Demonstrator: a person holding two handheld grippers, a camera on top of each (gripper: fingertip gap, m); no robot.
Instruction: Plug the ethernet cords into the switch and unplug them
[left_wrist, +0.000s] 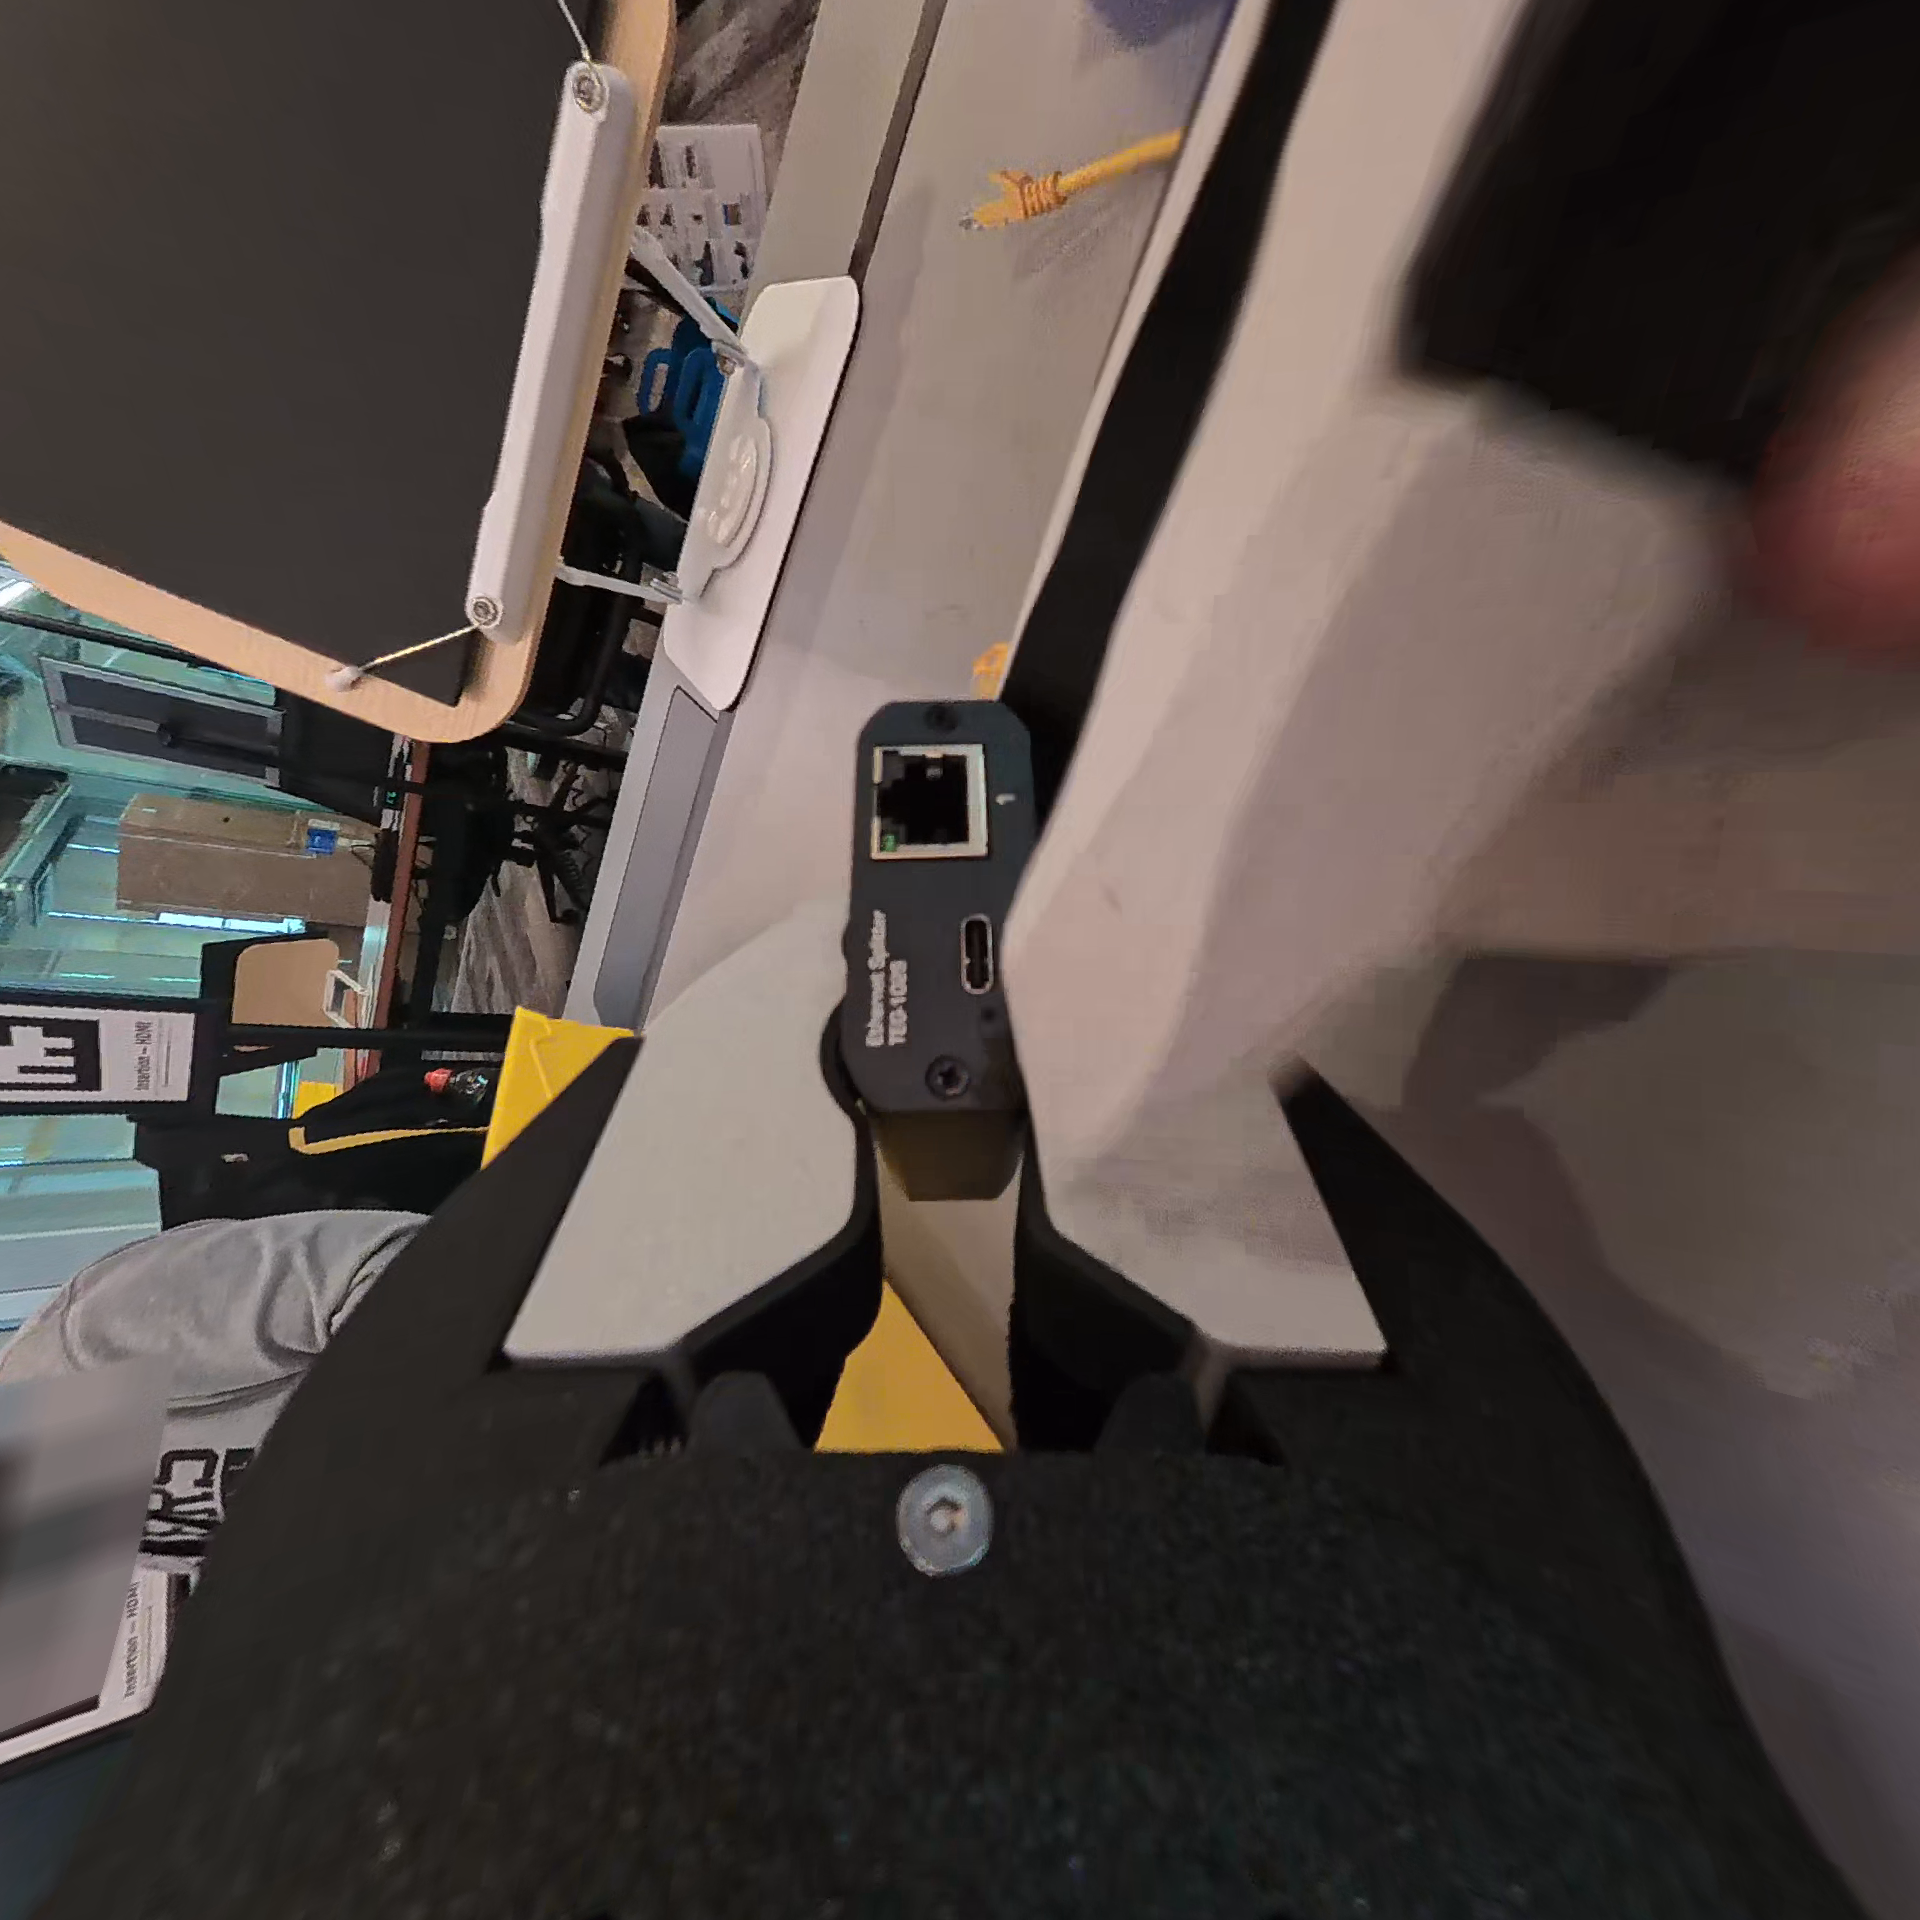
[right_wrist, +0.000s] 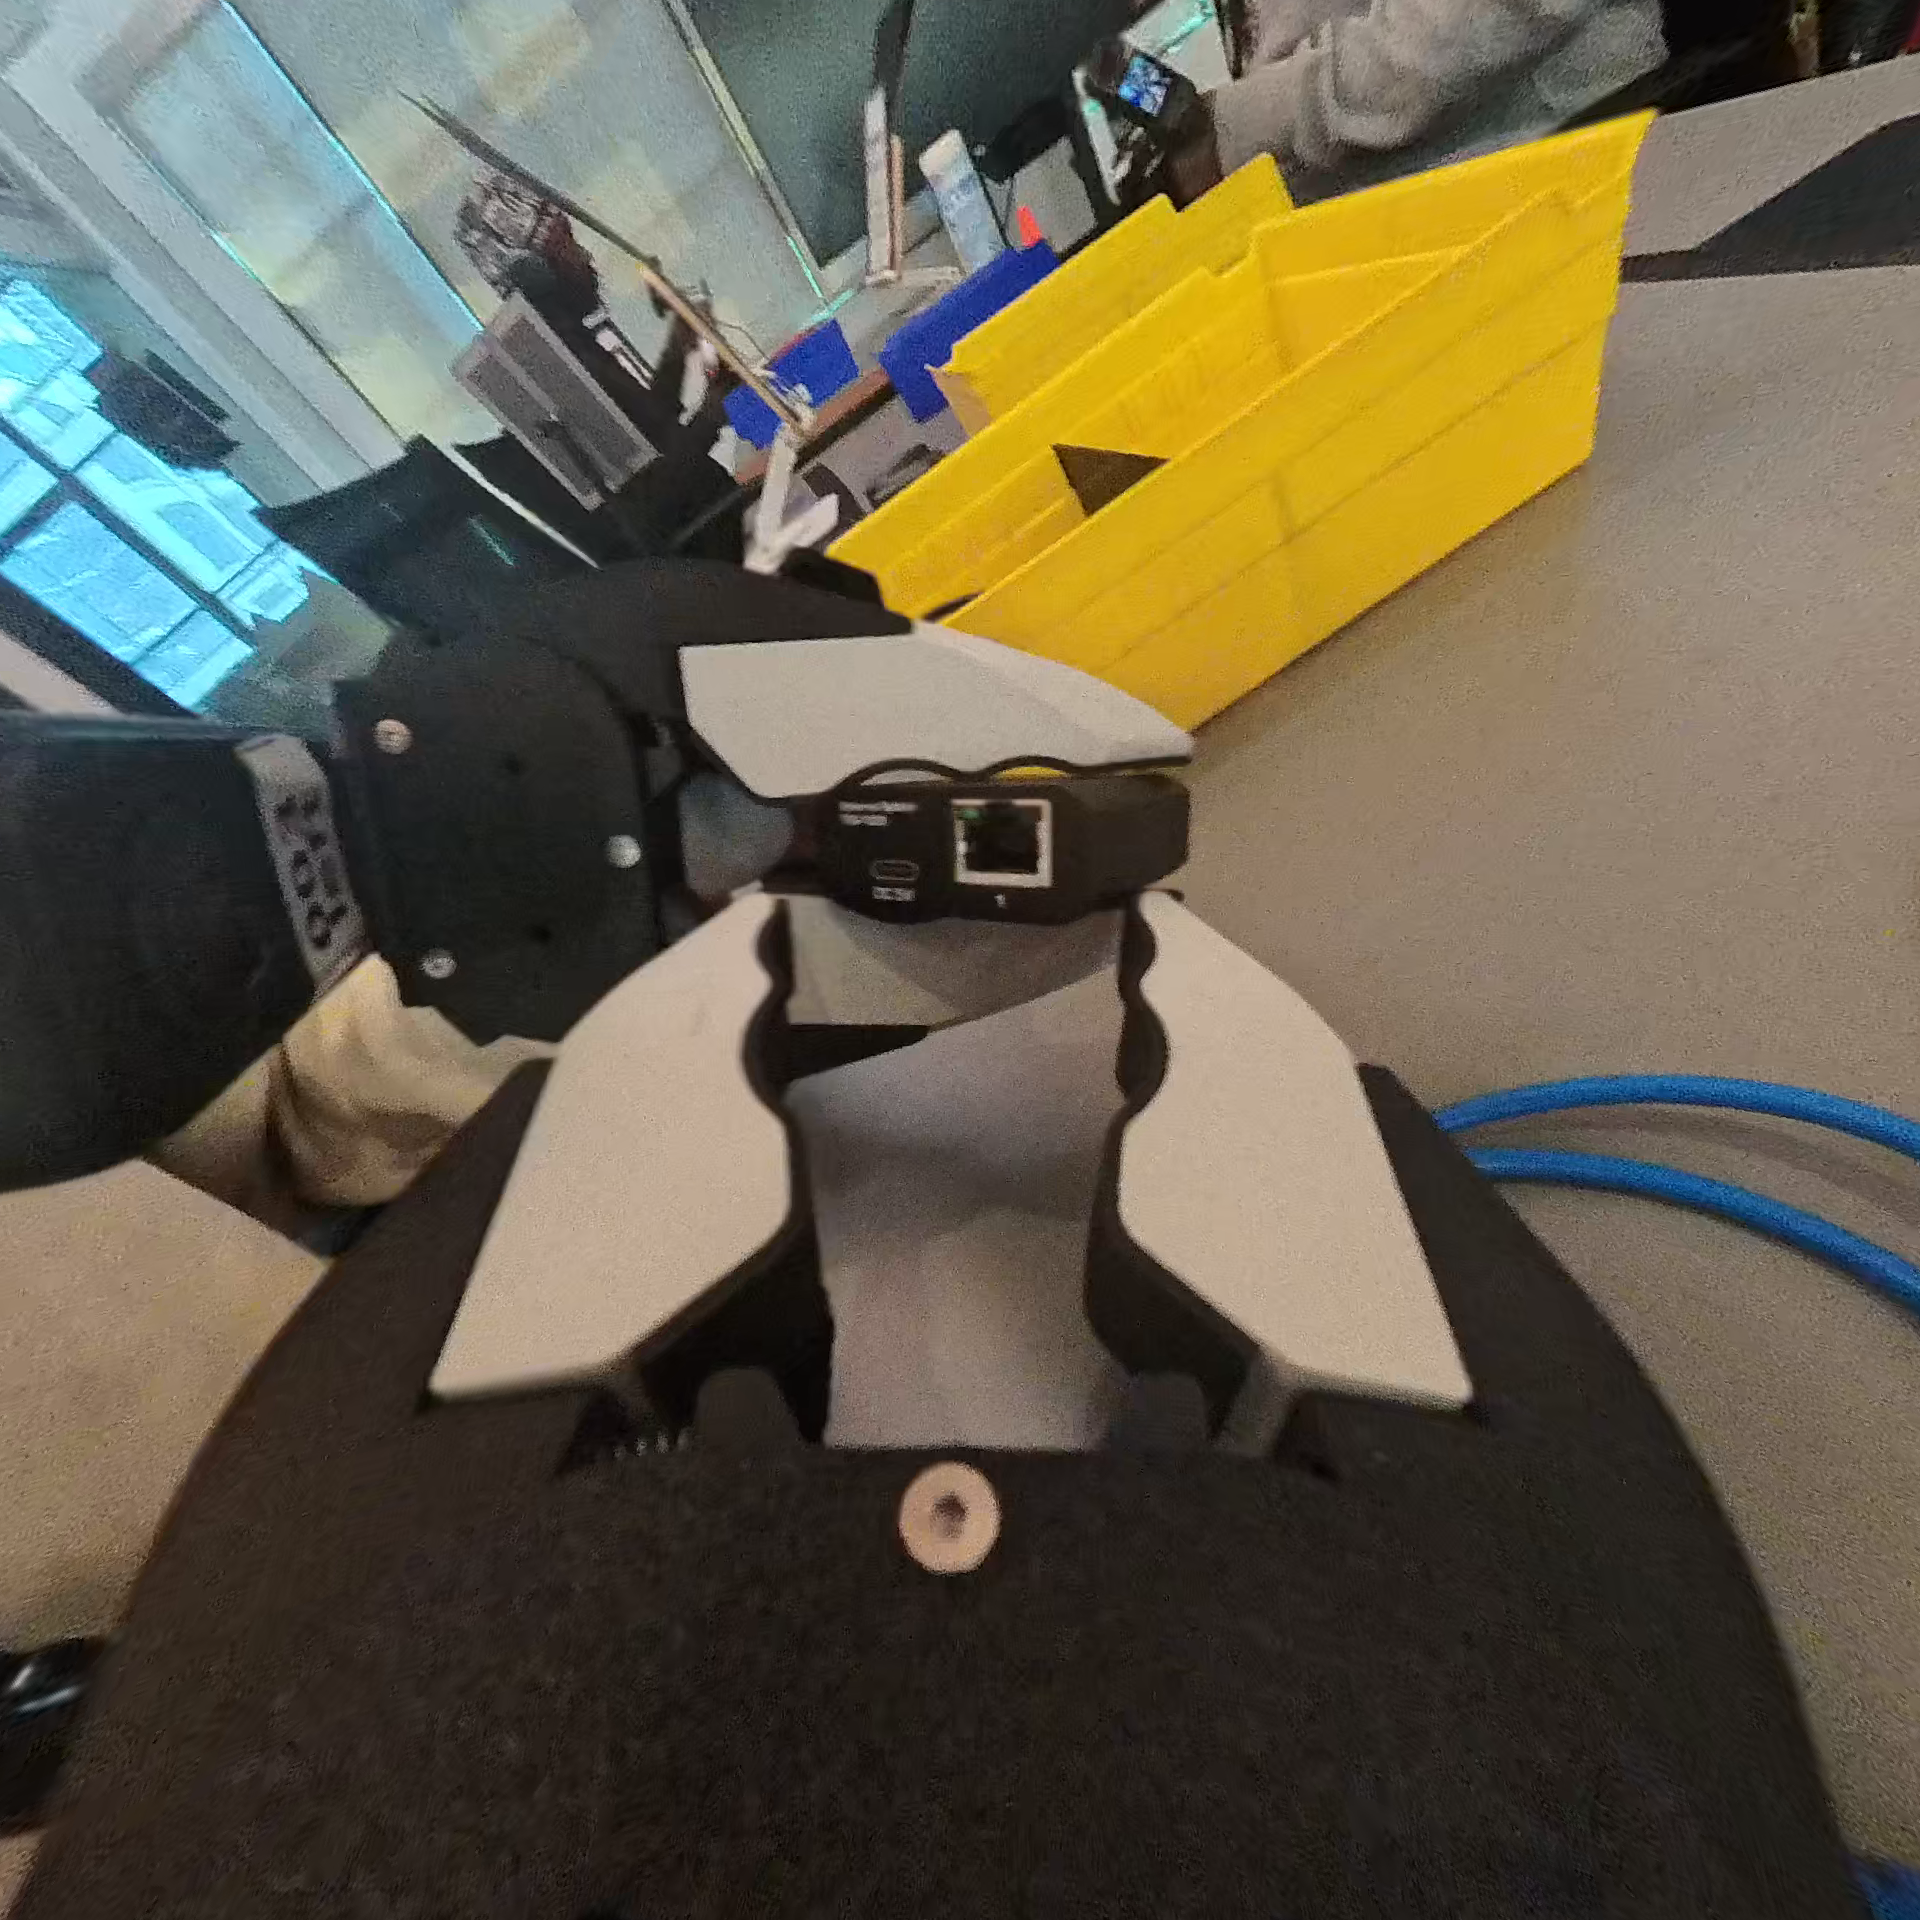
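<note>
My left gripper (left_wrist: 935, 1049) is shut on the small black switch (left_wrist: 940, 914), gripping its sides and holding it off the table. An empty ethernet port and a small oval port face outward. In the right wrist view the switch (right_wrist: 1013, 847) sits between the left gripper's (right_wrist: 935, 821) grey fingers, coming in from the left. My right gripper (right_wrist: 956, 925) is open and empty, its tips just short of the port face. It shows blurred in the left wrist view (left_wrist: 1351, 727). A yellow ethernet cord (left_wrist: 1070, 187) lies loose on the table. A blue cord (right_wrist: 1714, 1153) runs beside my right gripper.
Stacked yellow bins (right_wrist: 1299, 447) stand on the grey table (right_wrist: 1610, 831) behind the switch. A black board with a wooden frame (left_wrist: 260, 312) and a white mount (left_wrist: 769, 468) are at the table's edge. A person's grey sleeve (left_wrist: 208, 1309) is nearby.
</note>
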